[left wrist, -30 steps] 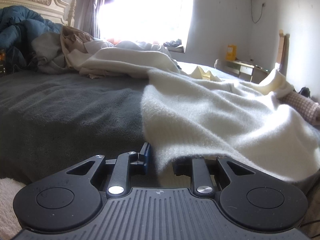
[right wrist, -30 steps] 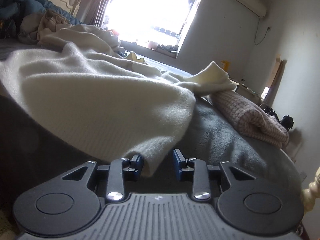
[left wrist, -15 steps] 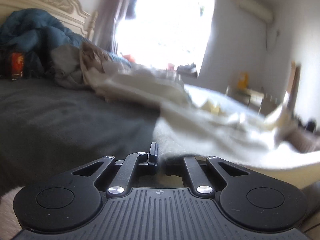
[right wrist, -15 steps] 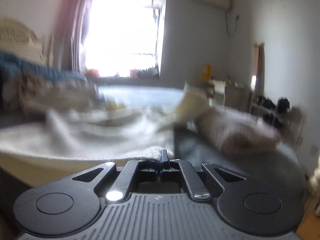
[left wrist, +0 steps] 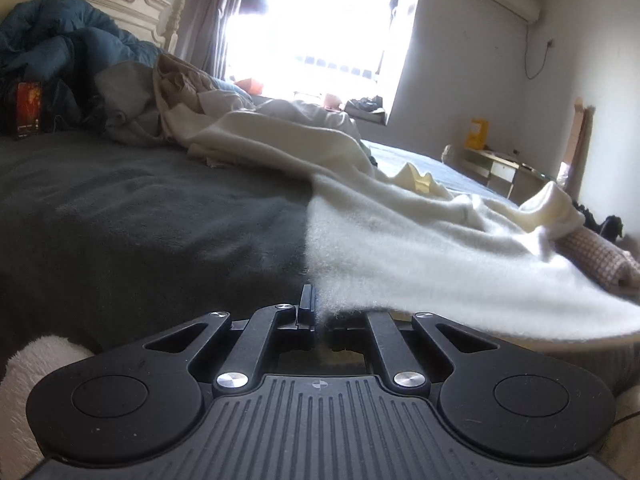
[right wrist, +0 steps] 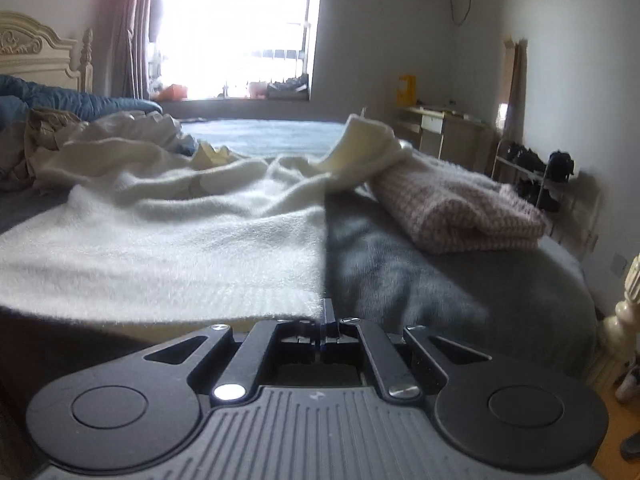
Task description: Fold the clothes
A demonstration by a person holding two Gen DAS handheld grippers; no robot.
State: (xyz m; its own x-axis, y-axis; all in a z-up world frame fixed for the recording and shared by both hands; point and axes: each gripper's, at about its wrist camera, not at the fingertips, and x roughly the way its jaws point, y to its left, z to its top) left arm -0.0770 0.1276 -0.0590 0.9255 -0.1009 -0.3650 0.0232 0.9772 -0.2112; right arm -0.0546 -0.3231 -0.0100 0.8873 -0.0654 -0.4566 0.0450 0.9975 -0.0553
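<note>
A fluffy white sweater (left wrist: 420,248) lies spread on the dark grey bed (left wrist: 140,220); it also shows in the right wrist view (right wrist: 180,248). My left gripper (left wrist: 318,312) is shut on the sweater's near left hem corner, lifted slightly off the bed. My right gripper (right wrist: 325,316) is shut on the near right hem corner. The hem stretches between the two grippers. The sweater's far part is rumpled, with a cream piece (right wrist: 360,148) sticking up.
A folded pink knit garment (right wrist: 452,208) lies on the bed to the right, also in the left wrist view (left wrist: 600,256). A pile of beige and blue clothes (left wrist: 168,96) sits near the headboard. A desk (right wrist: 444,132) and shoe rack (right wrist: 532,184) stand by the right wall.
Both grippers went from open around the hem to shut on it. They lifted and pulled the hem taut, and the sweater now lies flatter.
</note>
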